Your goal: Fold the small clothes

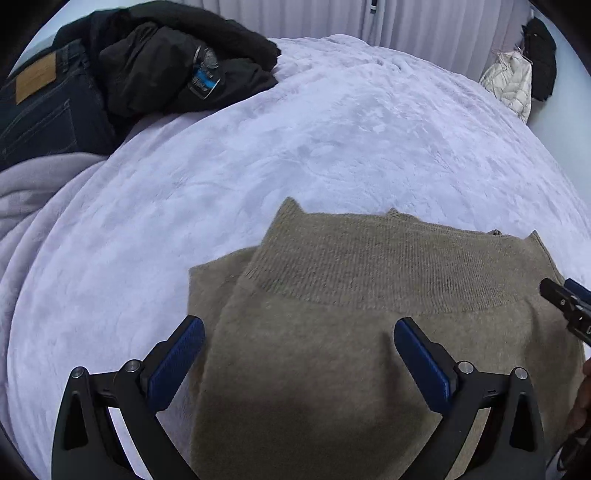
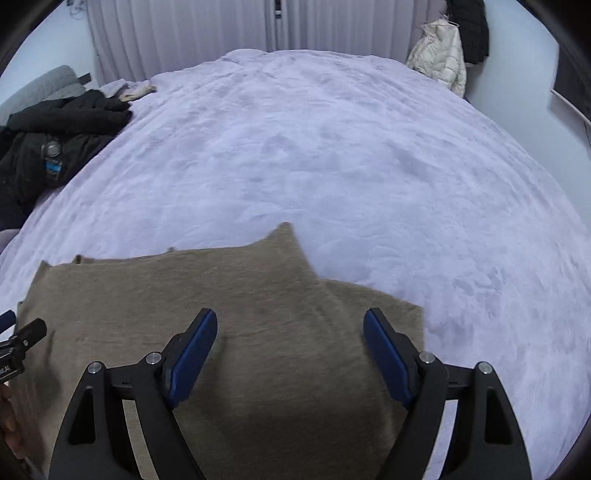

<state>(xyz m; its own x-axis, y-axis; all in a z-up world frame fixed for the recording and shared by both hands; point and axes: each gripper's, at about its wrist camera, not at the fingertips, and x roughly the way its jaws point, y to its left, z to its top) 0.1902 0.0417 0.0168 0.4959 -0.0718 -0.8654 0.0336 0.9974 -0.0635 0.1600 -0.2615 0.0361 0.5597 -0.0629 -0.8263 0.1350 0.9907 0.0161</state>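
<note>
One knitted garment (image 1: 332, 350) — a tan, fuzzy piece with a ribbed band across its far side — is laid on the bed (image 1: 295, 140), at the near edge, directly beneath both grippers. Part of it is already doubled over, since a second layer is seen jutting out at either side. It is judged to be soft, light and limp: it will sag and drape when lifted, and the brushed wool is likely to cling to the plush cover rather than slide. A firm pinch at a corner or along the ribbed band, where the knit is denser, is judged the best hold; the loose middle would only bunch.

The left gripper (image 1: 299, 354) is held above the cloth with its fingers spread wide and nothing pinched between them. The right gripper (image 2: 290, 350) is likewise spread, empty, over the garment's other half.

The bed is covered with a pale lilac fleece blanket, rumpled but largely bare ahead. Dark jeans (image 1: 40, 110) and a black jacket (image 1: 166, 62) are heaped at the far left. Behind, pleated curtains (image 2: 184, 33) are drawn, and a cream padded coat (image 2: 441, 55) is hung beside a dark one — against the wall at the right.
</note>
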